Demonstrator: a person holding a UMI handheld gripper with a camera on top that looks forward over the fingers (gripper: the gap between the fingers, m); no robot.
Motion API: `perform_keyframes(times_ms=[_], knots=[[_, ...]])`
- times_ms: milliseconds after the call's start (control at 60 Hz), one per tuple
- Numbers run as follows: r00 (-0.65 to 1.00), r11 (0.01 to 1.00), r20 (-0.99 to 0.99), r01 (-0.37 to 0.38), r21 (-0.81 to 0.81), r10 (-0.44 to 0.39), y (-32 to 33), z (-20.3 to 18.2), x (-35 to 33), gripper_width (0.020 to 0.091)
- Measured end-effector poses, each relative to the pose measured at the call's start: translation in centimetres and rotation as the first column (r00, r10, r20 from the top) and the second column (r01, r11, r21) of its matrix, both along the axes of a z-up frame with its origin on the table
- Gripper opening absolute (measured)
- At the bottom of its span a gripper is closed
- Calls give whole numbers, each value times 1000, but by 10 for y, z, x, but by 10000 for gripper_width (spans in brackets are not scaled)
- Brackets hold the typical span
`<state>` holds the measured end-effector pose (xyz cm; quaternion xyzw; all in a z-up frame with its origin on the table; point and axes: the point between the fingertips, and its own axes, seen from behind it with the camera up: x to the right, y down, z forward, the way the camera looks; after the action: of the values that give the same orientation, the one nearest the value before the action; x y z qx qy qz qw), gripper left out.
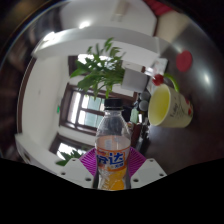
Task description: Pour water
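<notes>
A clear plastic bottle (113, 150) with orange liquid and a purple label stands upright between the gripper (112, 168) fingers, whose pads press its sides. Beyond it to the right sits a yellow mug (168, 106); a leafy plant (102, 68) stands ahead.

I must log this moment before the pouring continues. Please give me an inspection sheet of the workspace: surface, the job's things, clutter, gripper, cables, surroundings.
Surface: pale round table, seen tilted.
Job's things: plastic bottle with orange drink and a purple label, between the fingers; yellow-green cup beyond it, opening turned toward the bottle.
Clutter: green potted plant beyond the bottle; small red things past the cup, too blurred to name.
Gripper: gripper shut on the bottle, both pads pressing its label.
Cables: nothing seen.
Surroundings: dark window-like frame behind the bottle; the rest cannot be told.
</notes>
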<state>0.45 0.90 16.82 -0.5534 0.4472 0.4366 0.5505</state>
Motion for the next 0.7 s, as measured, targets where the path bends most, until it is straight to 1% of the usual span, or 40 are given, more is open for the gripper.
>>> perform_keyframes(times_ms=[17, 33, 100, 183, 233, 383, 417, 500, 633, 700], knots=[[999, 1000, -44, 5, 10, -5, 2, 1, 2, 365], [996, 1000, -87, 14, 15, -13, -4, 9, 1, 365], [971, 998, -235, 49, 48, -37, 7, 8, 11, 365], [920, 996, -389, 69, 50, -44, 14, 8, 17, 364], [884, 997, -466, 67, 46, -38, 20, 4, 17, 367], [775, 993, -631, 93, 67, -30, 36, -2, 24, 364], [755, 993, -655, 99, 65, -32, 29, -1, 22, 364], [734, 994, -679, 94, 55, -31, 38, -5, 26, 367], [757, 996, -653, 79, 43, -32, 41, -7, 25, 370], [792, 996, -610, 76, 47, -32, 38, -3, 22, 369]])
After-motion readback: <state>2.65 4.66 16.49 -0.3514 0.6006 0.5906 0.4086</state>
